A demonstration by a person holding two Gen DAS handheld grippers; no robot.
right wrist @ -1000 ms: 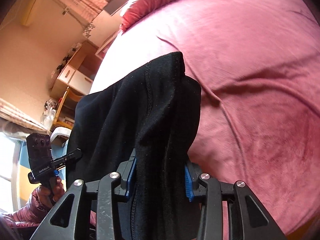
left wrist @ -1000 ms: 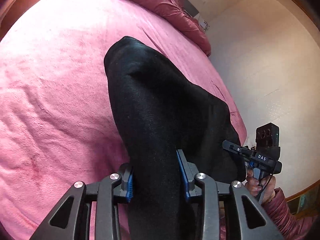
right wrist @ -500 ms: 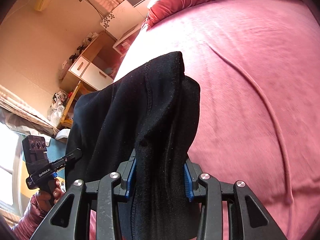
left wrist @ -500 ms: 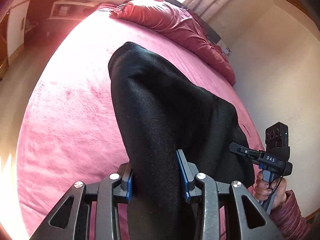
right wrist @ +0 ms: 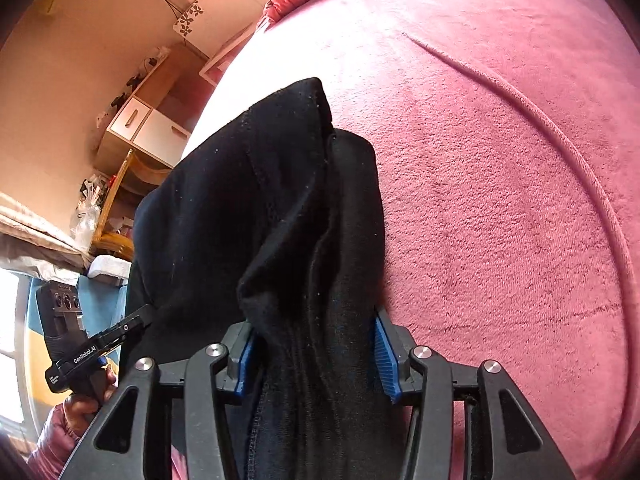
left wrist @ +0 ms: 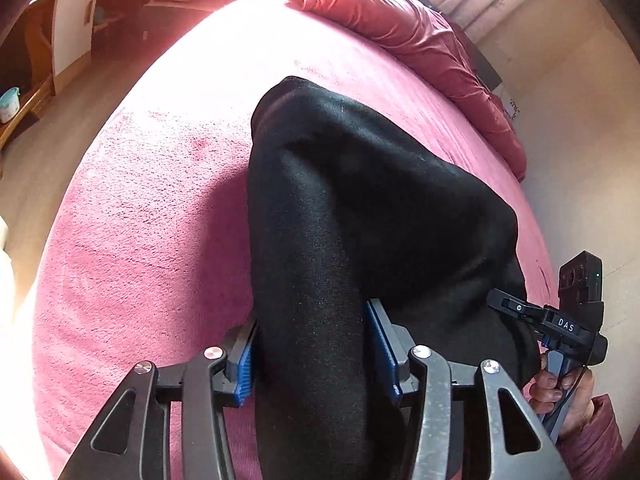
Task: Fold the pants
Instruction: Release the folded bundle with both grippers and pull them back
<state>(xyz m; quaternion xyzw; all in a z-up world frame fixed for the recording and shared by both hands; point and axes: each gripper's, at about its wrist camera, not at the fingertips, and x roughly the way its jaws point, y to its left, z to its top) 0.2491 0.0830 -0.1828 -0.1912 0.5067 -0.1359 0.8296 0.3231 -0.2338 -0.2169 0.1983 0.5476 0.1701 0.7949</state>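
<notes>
The black pants [left wrist: 352,200] hang between my two grippers above a pink bed [left wrist: 152,208]. My left gripper [left wrist: 316,344] is shut on one bunched end of the pants, the cloth filling the gap between its blue pads [left wrist: 245,364]. My right gripper [right wrist: 314,350] is shut on the other bunched end of the pants [right wrist: 256,208]. The right gripper also shows in the left wrist view [left wrist: 560,320] at the right edge, and the left gripper shows in the right wrist view [right wrist: 80,344] at the lower left. The pants' far end droops toward the bed.
A rumpled red duvet [left wrist: 420,44] lies along the bed's far side by a beige wall [left wrist: 580,140]. A wooden cabinet with white drawers [right wrist: 148,128] and a cluttered chair [right wrist: 112,208] stand off the bed's left side. A raised crease [right wrist: 560,140] runs across the pink cover [right wrist: 500,220].
Both grippers have risen and pulled back with the pants; more of the bed, floor and furniture has come into view. The grip on the cloth is unchanged.
</notes>
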